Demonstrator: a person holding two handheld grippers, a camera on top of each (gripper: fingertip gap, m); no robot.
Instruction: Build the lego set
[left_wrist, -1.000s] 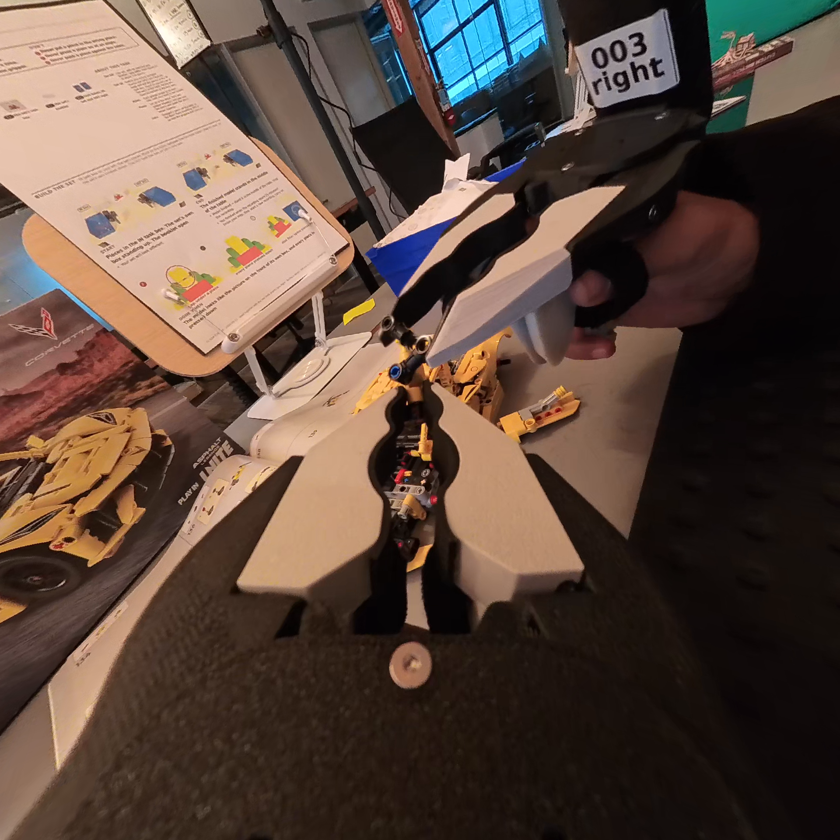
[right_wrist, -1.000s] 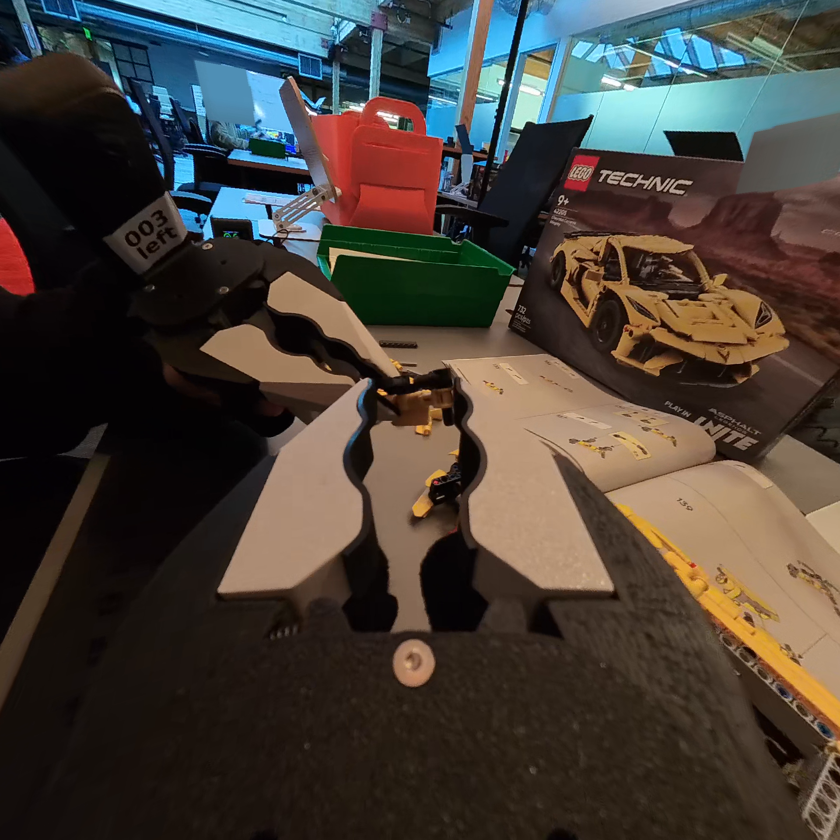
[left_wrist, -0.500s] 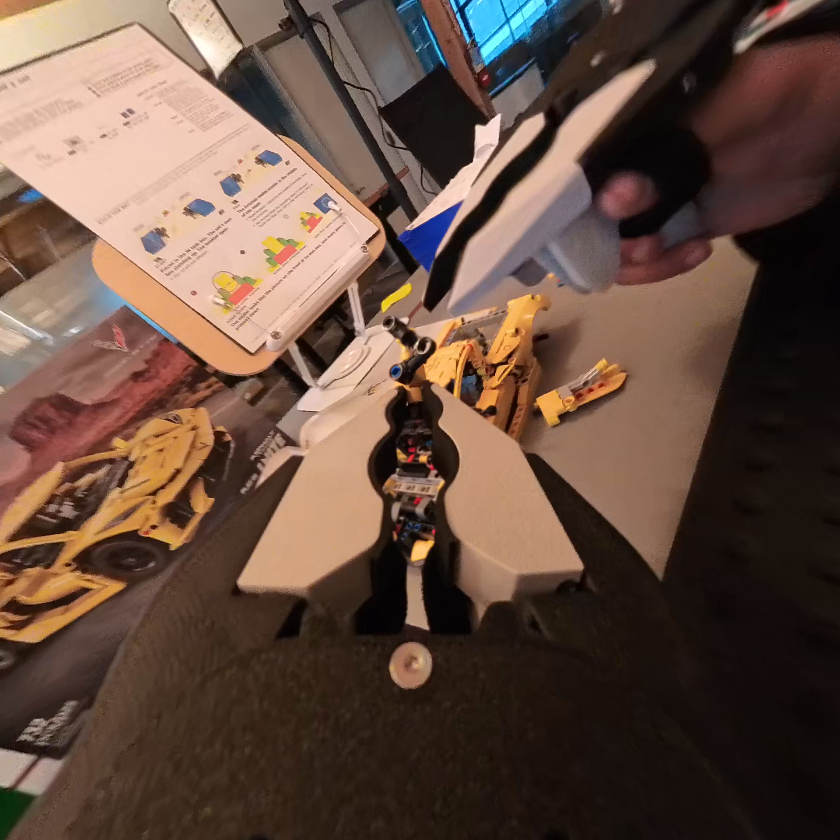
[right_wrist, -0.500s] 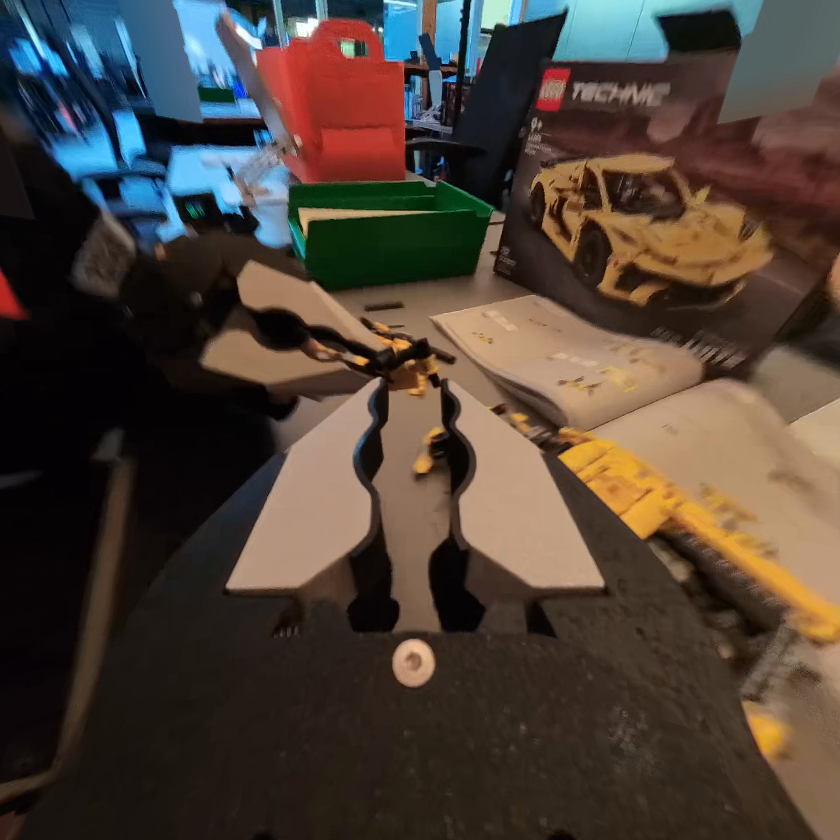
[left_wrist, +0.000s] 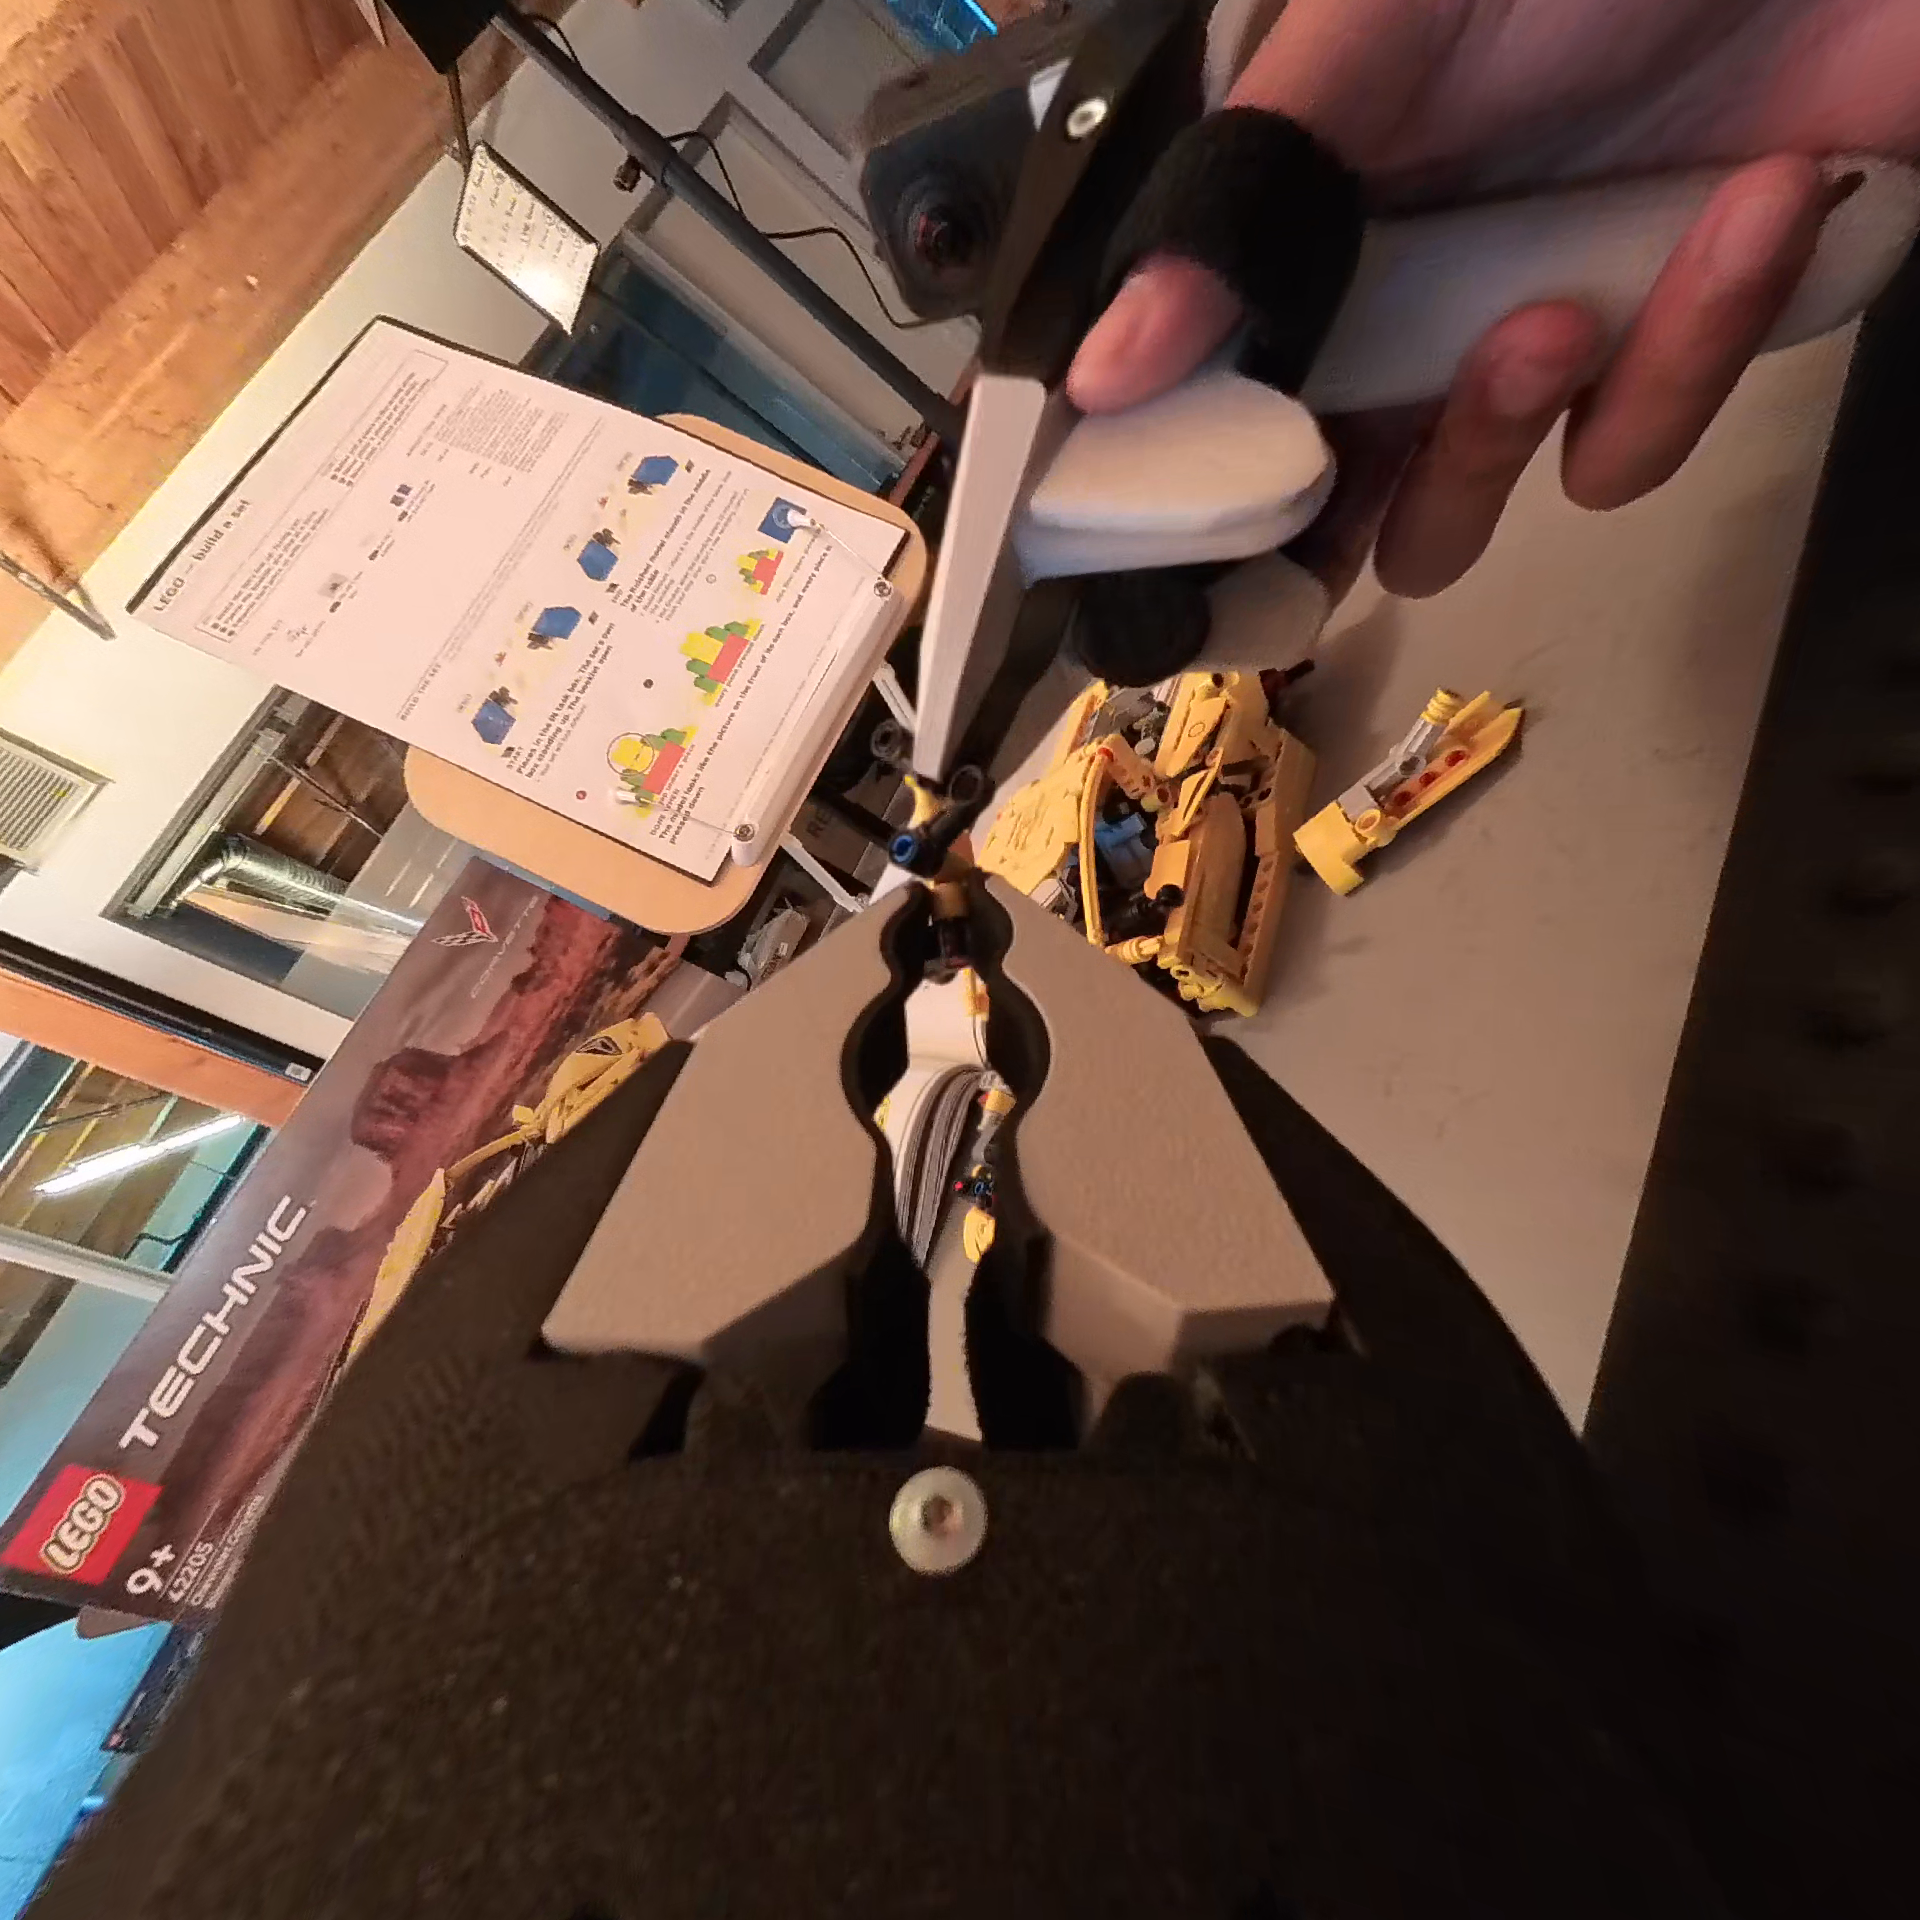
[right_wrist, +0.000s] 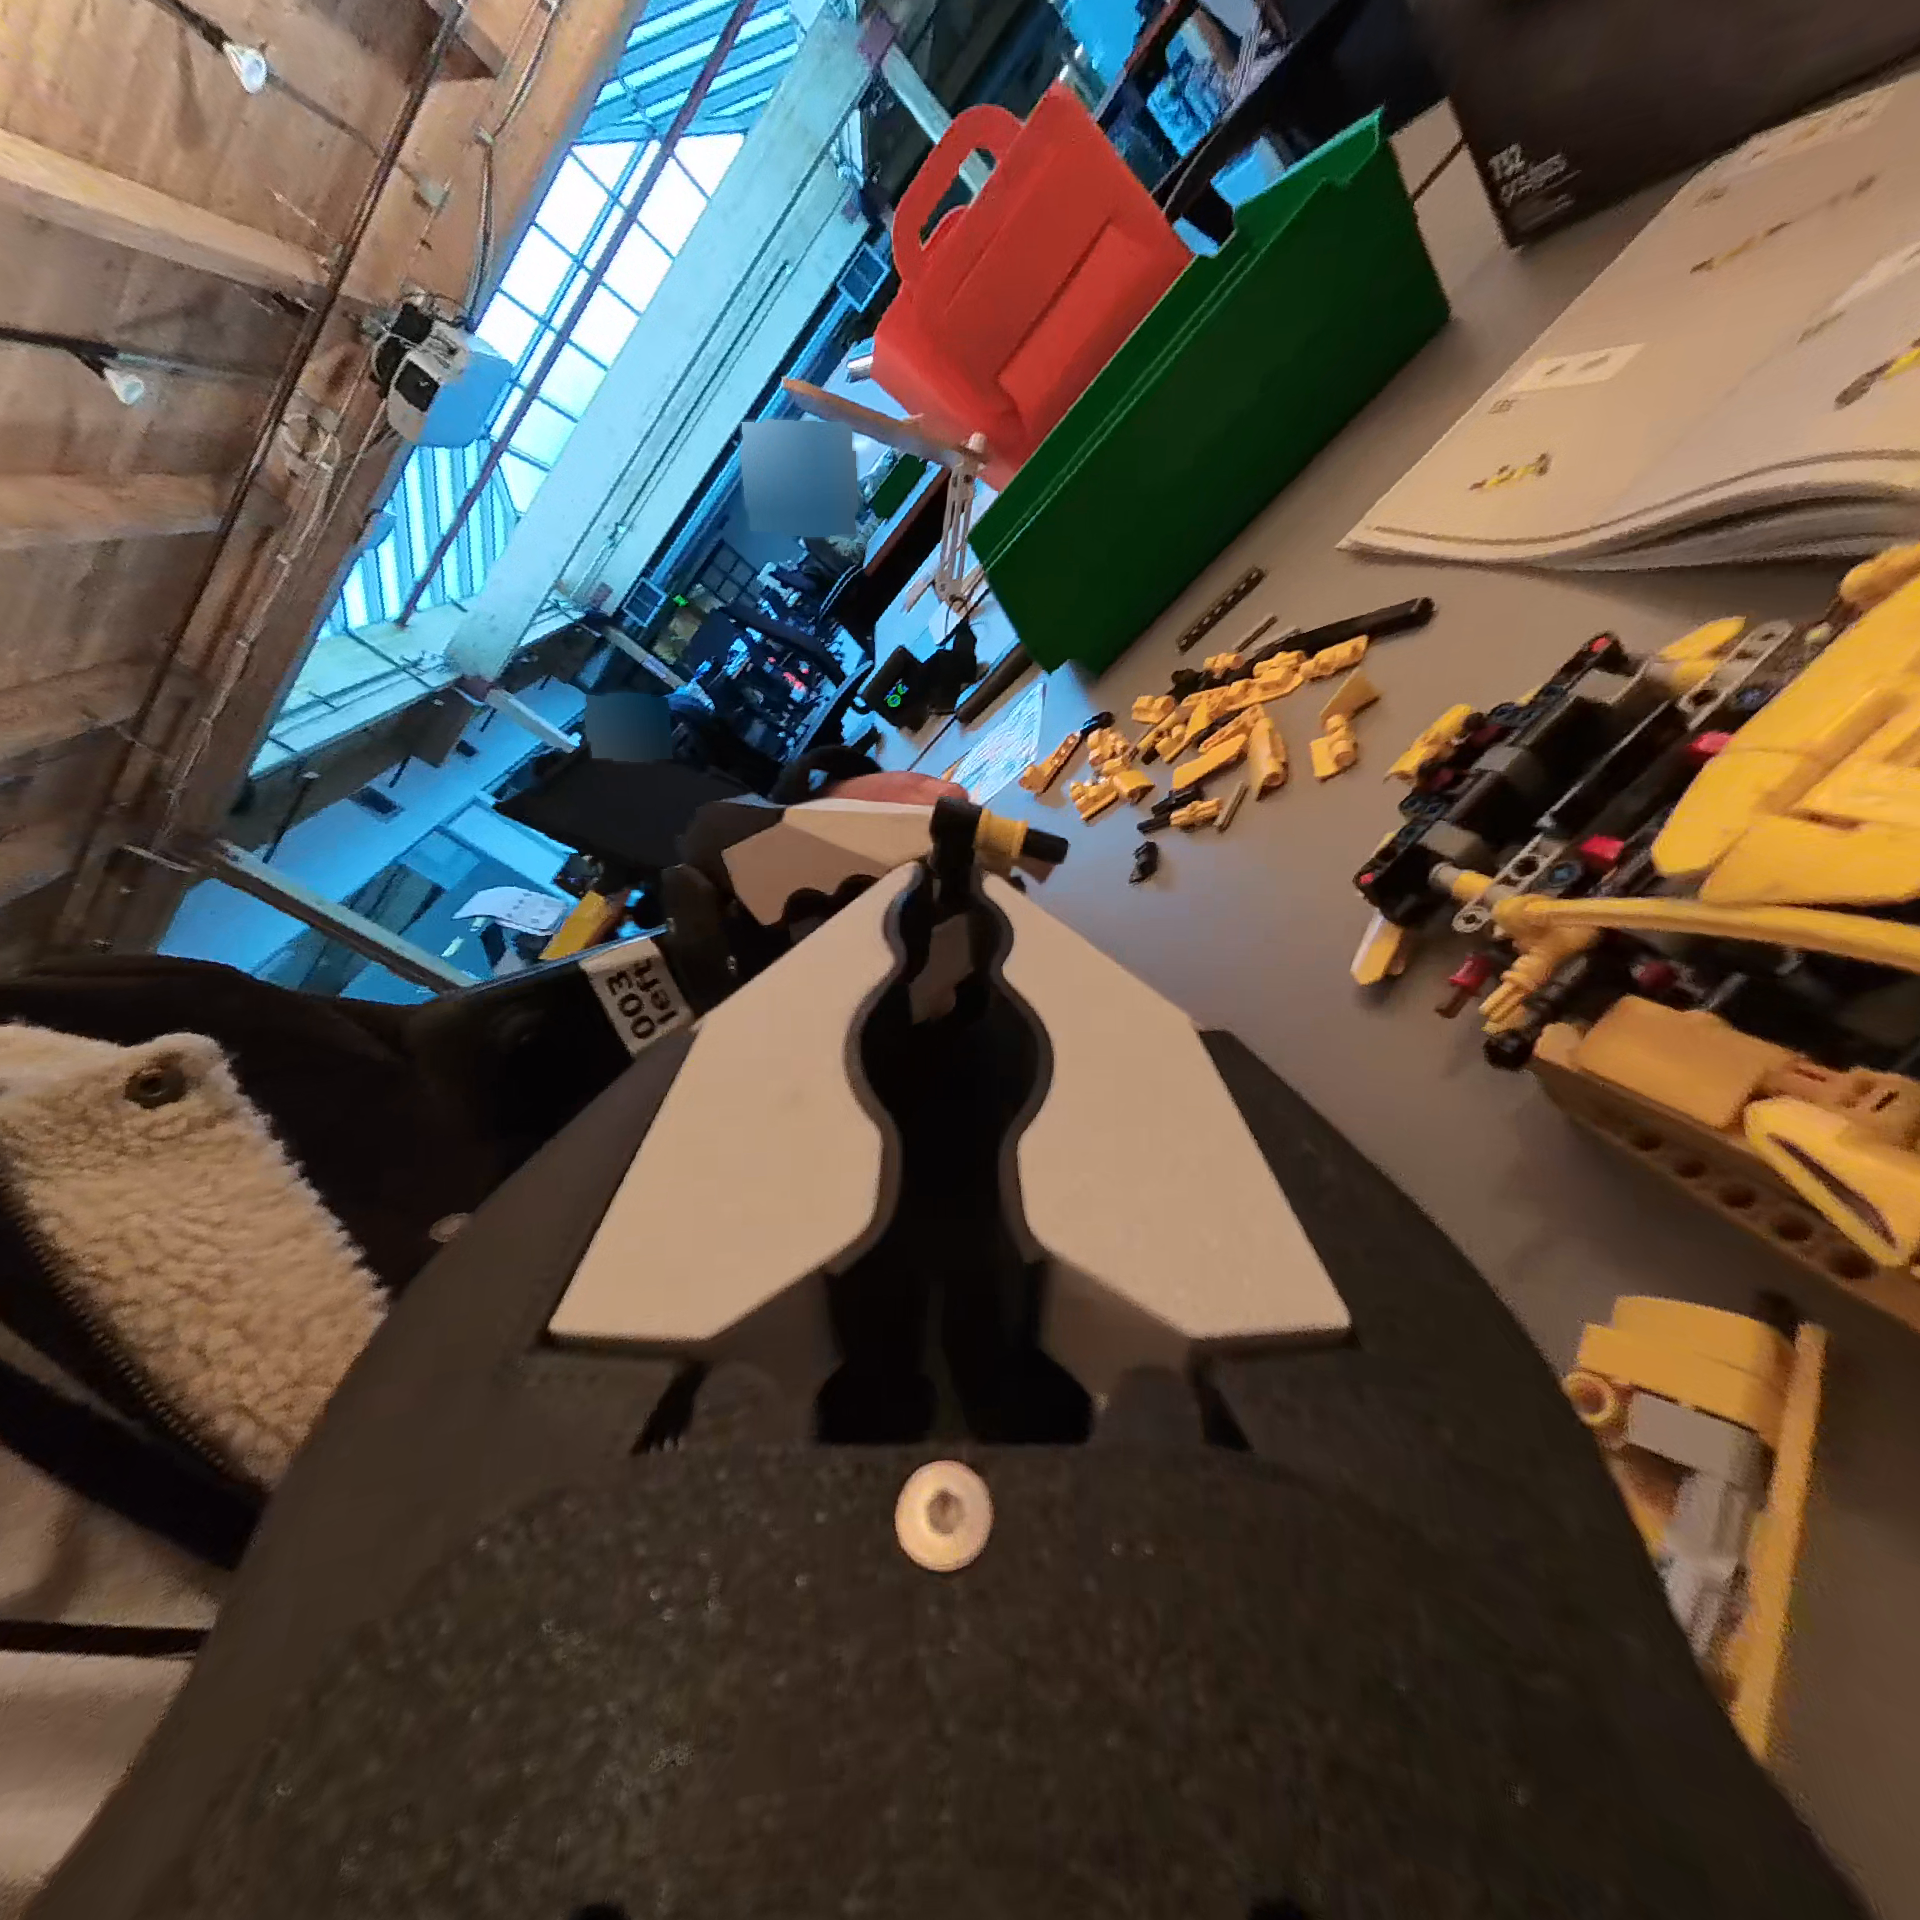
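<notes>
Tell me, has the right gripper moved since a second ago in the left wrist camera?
Yes. The right gripper has swung to point down, its tips at the small black and yellow piece held by the left gripper, beside the instruction stand.

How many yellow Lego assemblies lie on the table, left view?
2: a large car section centre, a small wedge piece right of it. More may be hidden.

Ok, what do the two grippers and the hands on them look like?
Both grippers have grey wavy-edged fingers on black textured bodies with a silver screw. The left one carries a white tag. The right hand wears a black finger sleeve; a fleece-lined jacket shows.
</notes>
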